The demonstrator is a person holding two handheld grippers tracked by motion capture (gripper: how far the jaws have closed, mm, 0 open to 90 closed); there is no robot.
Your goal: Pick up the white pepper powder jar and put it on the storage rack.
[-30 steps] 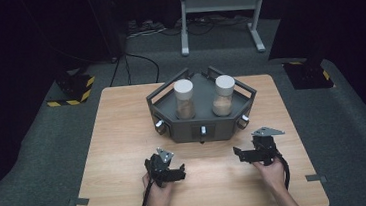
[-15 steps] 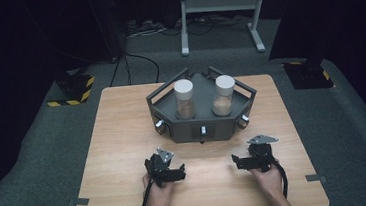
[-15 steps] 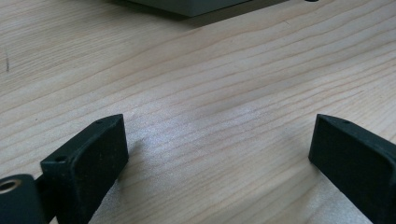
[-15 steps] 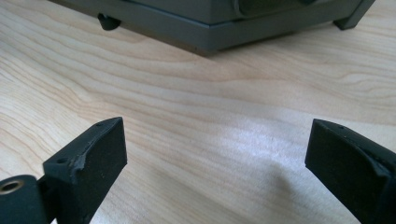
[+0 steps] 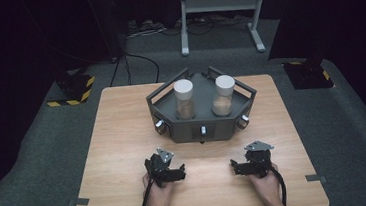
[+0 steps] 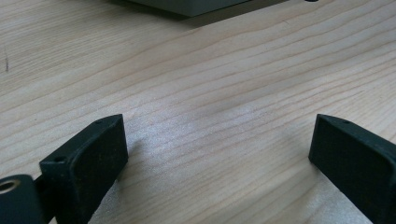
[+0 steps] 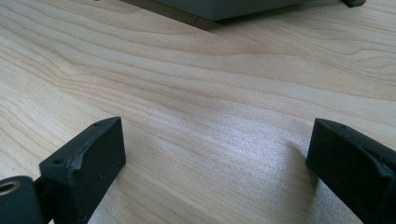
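Left gripper (image 5: 176,173): a black body was fitted with a grey three-cornered plate on top; a black cable was trailed from its rear. Right gripper (image 5: 240,167): the same black build, plate and cable were recorded. Blocky matt-black jaws with small screw holes were noted. Forearms were left unsleeved.

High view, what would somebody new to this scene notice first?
First the dark grey tray at the middle of the wooden table, with two white-capped jars standing upright in it side by side: the left jar and the right jar, both with brownish contents. Next, nearer the person, the left gripper and the right gripper, each in a hand, jaws open with nothing between them.
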